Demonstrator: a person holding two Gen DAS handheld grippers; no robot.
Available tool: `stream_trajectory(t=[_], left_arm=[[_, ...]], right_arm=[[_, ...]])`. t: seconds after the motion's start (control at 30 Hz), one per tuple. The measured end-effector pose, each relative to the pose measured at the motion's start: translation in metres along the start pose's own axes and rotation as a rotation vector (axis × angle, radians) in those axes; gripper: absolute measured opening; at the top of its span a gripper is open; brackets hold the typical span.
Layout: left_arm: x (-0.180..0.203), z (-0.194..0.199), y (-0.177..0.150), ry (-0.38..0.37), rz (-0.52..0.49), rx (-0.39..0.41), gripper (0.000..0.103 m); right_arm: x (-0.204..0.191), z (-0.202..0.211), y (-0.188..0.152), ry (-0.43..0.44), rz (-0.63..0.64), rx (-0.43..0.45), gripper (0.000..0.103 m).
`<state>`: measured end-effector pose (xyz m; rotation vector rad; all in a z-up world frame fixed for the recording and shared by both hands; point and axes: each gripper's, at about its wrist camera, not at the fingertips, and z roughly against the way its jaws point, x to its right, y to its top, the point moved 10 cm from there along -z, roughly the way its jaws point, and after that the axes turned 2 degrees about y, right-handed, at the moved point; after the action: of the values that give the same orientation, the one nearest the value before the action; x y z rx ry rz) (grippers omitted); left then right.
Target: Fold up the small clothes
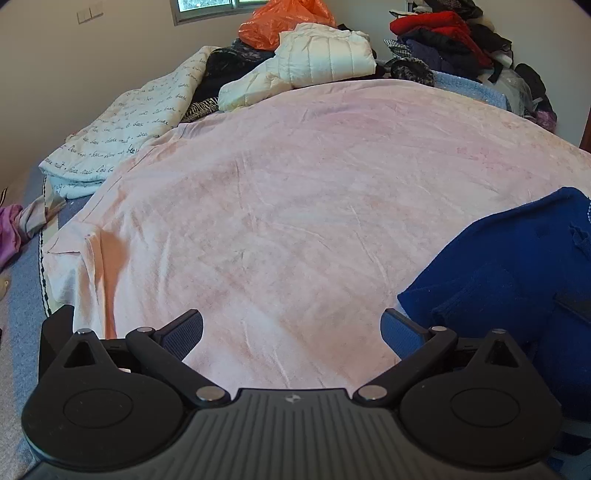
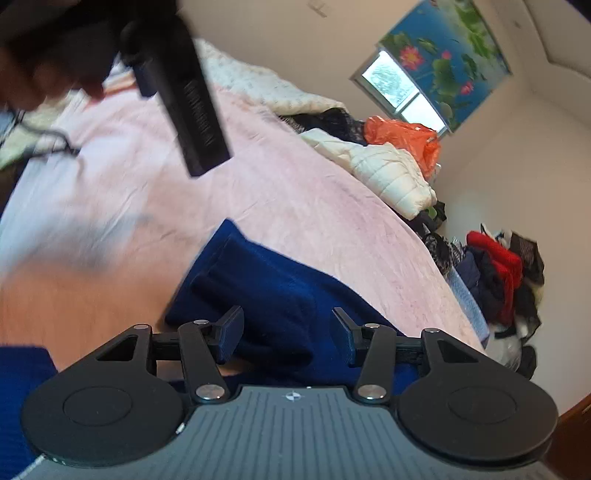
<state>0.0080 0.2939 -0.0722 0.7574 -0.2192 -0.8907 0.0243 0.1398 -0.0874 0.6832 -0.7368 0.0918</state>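
Observation:
A dark blue knit garment (image 1: 517,280) lies bunched on the pink bed sheet (image 1: 295,192) at the right of the left wrist view. My left gripper (image 1: 291,328) is open and empty over the sheet, its right finger next to the garment's edge. In the right wrist view the blue garment (image 2: 273,280) lies directly ahead. My right gripper (image 2: 288,332) is open with its fingers on either side of a fold of the garment. The left gripper's body (image 2: 192,107) shows blurred at the upper left.
A white puffer jacket (image 1: 317,55), an orange plastic bag (image 1: 280,22) and a script-printed quilt (image 1: 129,122) lie at the bed's far side. A pile of red and dark clothes (image 1: 450,37) sits at the far right. A purple cloth (image 1: 9,229) lies at the left.

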Motion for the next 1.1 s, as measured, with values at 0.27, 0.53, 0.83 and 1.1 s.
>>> stream_trajectory(t=[0.27,0.53,0.83,1.1], left_arm=[[0.007,-0.004,-0.005,-0.017,0.002,-0.019,0.103],[0.021,0.000,0.000,-0.059,0.021,-0.018,0.103],[0.086,0.017,0.006,-0.160,-0.070,0.013,0.103],[0.142,0.029,0.009,-0.243,-0.143,0.066,0.103]], right_arm=[[-0.010,-0.021,0.018,-0.049,0.049,0.056,0.054],[0.006,-0.034,0.014,-0.013,-0.122,0.058,0.011],[0.152,-0.014,-0.069,0.145,-1.112,0.147,0.005],[0.185,-0.013,-0.125,0.164,-1.361,0.124,0.007]])
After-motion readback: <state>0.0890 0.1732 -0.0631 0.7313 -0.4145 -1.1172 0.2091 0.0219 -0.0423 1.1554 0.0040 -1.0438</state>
